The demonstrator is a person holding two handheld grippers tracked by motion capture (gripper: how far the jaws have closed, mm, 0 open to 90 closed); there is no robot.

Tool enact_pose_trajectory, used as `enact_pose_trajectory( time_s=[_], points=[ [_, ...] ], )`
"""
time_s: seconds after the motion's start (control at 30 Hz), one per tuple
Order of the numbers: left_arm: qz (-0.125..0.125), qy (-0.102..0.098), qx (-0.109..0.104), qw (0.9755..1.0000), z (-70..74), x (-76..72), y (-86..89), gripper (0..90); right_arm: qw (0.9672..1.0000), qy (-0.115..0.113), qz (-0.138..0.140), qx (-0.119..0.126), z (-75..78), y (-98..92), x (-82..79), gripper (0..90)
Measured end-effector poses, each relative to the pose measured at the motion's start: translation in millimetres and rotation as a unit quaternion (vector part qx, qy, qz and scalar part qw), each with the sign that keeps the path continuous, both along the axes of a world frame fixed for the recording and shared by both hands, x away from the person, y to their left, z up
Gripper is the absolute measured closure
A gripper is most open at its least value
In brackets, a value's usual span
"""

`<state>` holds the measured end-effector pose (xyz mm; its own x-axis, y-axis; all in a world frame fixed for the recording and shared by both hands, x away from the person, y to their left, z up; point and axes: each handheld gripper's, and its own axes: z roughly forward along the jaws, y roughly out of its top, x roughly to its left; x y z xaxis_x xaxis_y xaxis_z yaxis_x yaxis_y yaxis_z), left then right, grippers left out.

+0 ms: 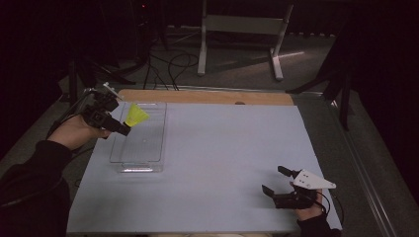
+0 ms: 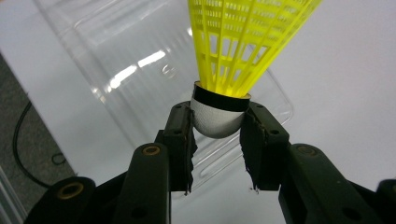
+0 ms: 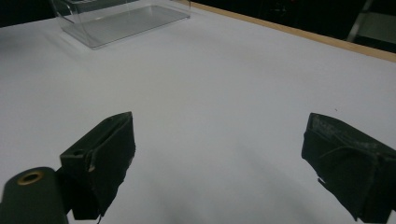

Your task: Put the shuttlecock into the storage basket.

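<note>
High view is showing the left tool (image 1: pixel 120 129) holding a yellow plastic shuttlecock with a white rounded cork (image 1: pixel 136 116) over the far end of a clear rectangular plastic tray (image 1: pixel 141 157), which is lying on the left part of the pale desk (image 1: pixel 212 163) with its long axis running away from the person. The shuttlecock is sitting above the tray's open mouth, its skirt pointing up and away from the tool, so the coming move is probably a short drop into the tray; how high it is hanging above the tray floor is hard to judge in this dim light. In the left gripper view the left tool (image 2: pixel 218 135) is clamping the white cork (image 2: pixel 217 120) between both pads, the yellow skirt (image 2: pixel 243 42) fanning out beyond them and the tray (image 2: pixel 140 70) lying right behind. The right tool (image 1: pixel 274 180) is resting well apart at the near right of the desk, its jaws spread wide and holding nothing
</note>
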<state>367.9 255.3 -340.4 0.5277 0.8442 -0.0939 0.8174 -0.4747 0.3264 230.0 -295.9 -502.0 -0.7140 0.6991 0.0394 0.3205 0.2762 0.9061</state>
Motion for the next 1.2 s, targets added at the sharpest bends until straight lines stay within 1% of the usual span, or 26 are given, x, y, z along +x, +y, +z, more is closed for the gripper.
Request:
enact_pose_trajectory(
  time_s=[0.13,0.3,0.43,0.47,0.53,0.6,0.8,0.9,0.93,1.03,1.2],
  points=[
    [0.014,-0.001,0.003,0.9999,-5.1,-5.8,9.7,66.2,1.0000,0.001,0.000,-0.001,-0.3,0.6,0.3,9.9],
    [0.031,-0.002,-0.006,0.9995,-15.4,-14.1,18.7,66.2,1.0000,0.002,0.002,-0.003,-0.5,0.8,0.5,9.9],
    [0.037,-0.007,-0.010,0.9992,-24.0,-19.6,22.7,66.2,1.0000,0.003,0.002,-0.005,-0.9,1.4,0.7,9.9],
    [0.037,-0.006,-0.013,0.9992,-26.3,-20.5,23.8,66.2,1.0000,0.002,0.003,-0.005,-0.9,1.5,0.6,9.9],
    [0.039,-0.006,-0.009,0.9992,-30.9,-21.8,25.4,66.1,1.0000,0.003,0.004,-0.005,-0.8,1.7,0.4,9.9],
    [0.042,-0.006,-0.010,0.9991,-34.9,-22.6,27.4,66.1,1.0000,0.003,0.005,-0.004,-1.0,1.6,0.7,9.9],
    [0.043,-0.008,-0.023,0.9988,-44.4,-24.9,30.5,66.1,1.0000,0.003,0.004,-0.004,-1.0,1.4,0.7,9.9],
    [0.045,-0.005,-0.024,0.9987,-51.3,-25.0,31.1,66.1,1.0000,0.003,0.004,-0.004,-0.9,1.4,0.6,9.9],
    [0.047,-0.007,-0.021,0.9987,-53.6,-24.9,31.4,66.1,1.0000,0.003,0.005,-0.005,-0.9,1.5,0.7,9.8],
    [0.049,-0.002,-0.024,0.9985,-60.6,-24.2,31.8,66.1,1.0000,0.004,0.005,-0.004,-1.2,1.7,0.7,9.9],
    [0.041,0.007,-0.024,0.9988,-71.2,-23.0,29.5,66.1,1.0000,0.004,0.005,-0.005,-1.5,1.7,1.0,9.9]
  ],
)
